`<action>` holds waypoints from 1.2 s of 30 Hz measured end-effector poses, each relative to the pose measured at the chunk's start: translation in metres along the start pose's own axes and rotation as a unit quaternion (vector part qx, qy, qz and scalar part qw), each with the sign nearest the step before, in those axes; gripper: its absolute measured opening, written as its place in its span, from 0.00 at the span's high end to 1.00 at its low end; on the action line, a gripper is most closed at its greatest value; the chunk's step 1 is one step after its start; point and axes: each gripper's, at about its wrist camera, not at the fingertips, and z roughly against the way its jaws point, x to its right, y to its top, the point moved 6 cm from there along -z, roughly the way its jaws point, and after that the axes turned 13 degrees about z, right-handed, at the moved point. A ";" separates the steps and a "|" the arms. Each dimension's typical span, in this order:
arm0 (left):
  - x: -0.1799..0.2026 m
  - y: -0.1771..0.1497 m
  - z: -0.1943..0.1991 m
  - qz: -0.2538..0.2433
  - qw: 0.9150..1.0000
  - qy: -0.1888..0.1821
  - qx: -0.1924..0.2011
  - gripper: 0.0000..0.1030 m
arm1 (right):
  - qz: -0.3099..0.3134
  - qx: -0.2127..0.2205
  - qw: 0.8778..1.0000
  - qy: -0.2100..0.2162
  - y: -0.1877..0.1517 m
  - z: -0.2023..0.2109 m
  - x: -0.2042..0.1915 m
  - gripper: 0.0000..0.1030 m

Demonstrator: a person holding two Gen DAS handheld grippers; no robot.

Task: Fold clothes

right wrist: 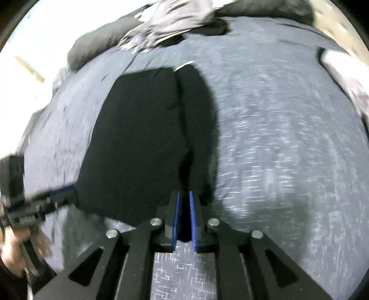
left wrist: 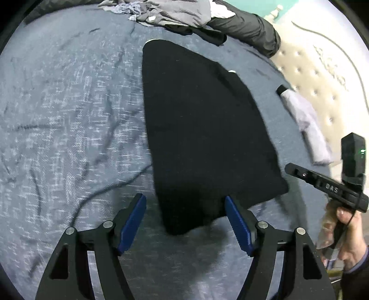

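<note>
left of garment: wide bare stretch of the blue-grey bedspread (left wrist: 69, 110), wrinkled but nothing lying on it.
centre: the black garment (left wrist: 203, 129) lies flat, long and narrow, taking the middle of the bed.
far end: a heap of grey clothes (left wrist: 175, 11) and a dark rolled bundle (left wrist: 251, 30) block the head of the bed.
right edge: a small folded grey piece (left wrist: 306, 124) sits near the tufted beige mattress side (left wrist: 322, 76); a bare strip runs between it and the garment.
near right: the right gripper (right wrist: 184, 207), jaws nearly together, occupies the garment's near corner.
near edge: the left gripper (left wrist: 185, 221), jaws spread, hovers over the hem.
</note>
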 end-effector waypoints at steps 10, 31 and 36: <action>0.002 0.005 -0.027 0.035 0.999 -0.002 -0.039 0.11 | -0.058 -0.039 0.997 0.042 -0.010 -0.016 0.010 0.36; 0.004 0.006 -0.054 0.064 0.995 -0.071 -0.043 0.23 | -0.015 -0.054 0.995 0.083 -0.010 -0.060 -0.008 0.39; 0.010 0.005 -0.053 0.041 0.995 -0.067 -0.054 0.26 | -0.013 -0.044 0.995 0.090 -0.012 -0.058 -0.008 0.65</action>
